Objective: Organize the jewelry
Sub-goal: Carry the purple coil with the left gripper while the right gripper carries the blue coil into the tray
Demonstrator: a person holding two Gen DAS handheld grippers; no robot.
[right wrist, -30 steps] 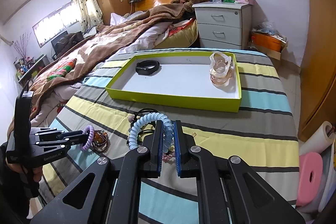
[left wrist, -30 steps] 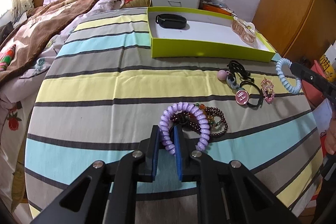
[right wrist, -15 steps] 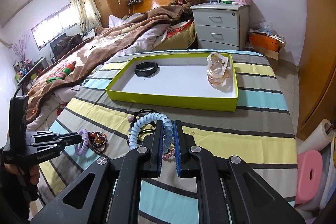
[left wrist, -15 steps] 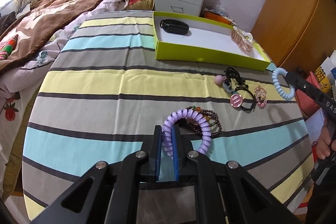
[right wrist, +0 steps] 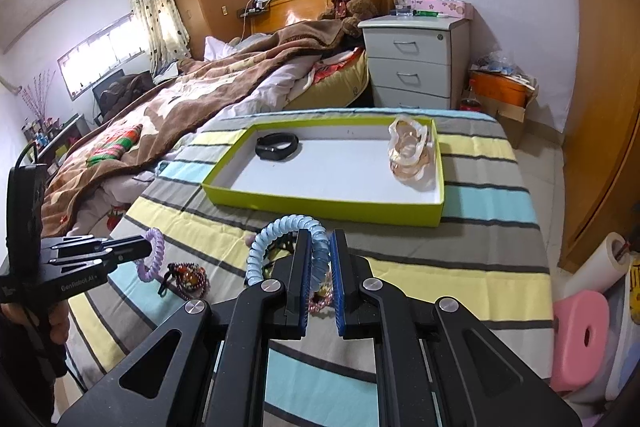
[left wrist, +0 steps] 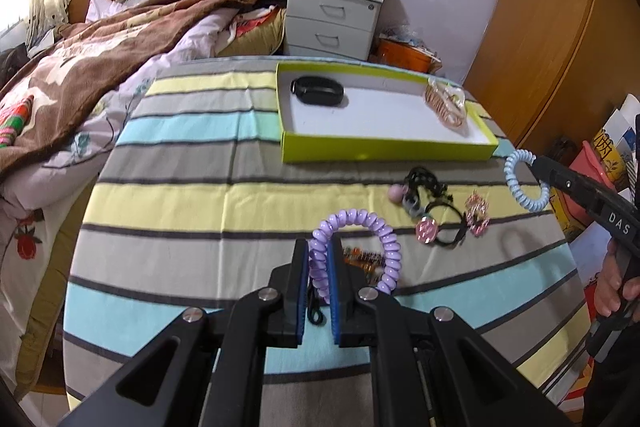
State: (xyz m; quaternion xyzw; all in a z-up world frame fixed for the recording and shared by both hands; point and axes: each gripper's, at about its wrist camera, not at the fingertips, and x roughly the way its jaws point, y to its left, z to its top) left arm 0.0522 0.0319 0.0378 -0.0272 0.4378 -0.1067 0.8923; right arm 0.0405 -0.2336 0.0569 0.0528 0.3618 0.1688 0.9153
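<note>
Purple spiral coil band (left wrist: 356, 227) sits clamped in the left claw (left wrist: 320, 267), pinched on one side of the loop, rest of the ring arching up and off to the claw's right, clear of the striped cloth. Blue spiral coil band (right wrist: 286, 239) is clenched the same way in the right claw (right wrist: 320, 263), loop arching out to that claw's left. Both are soft plastic telephone-cord coils, springy, round, glossy.

Key relation: the green tray (left wrist: 384, 151) lies ahead of both claws, its long axis running across the line each claw points along. From the left claw it is ahead and off to the right, well apart; from the right claw it is straight ahead and nearer, so my guess is the right hand reaches it first.

Tray is shallow card, lime walls, white floor. Inside: a black wristband (left wrist: 318, 91) at the end to the claws' left, a clear-and-amber bundle of bangles (left wrist: 446, 105) at the right end; middle is bare.

Below the left claw, a dark beaded bracelet pile (left wrist: 362, 259) on the worktop. Ahead-right of it, black hair ties with pink charms (left wrist: 434, 215), small, tangled, mixed elastic and hard beads. Worktop cloth is woven, striped yellow, grey, blue. Bed with brown blanket (left wrist: 100, 67) off to the left.
</note>
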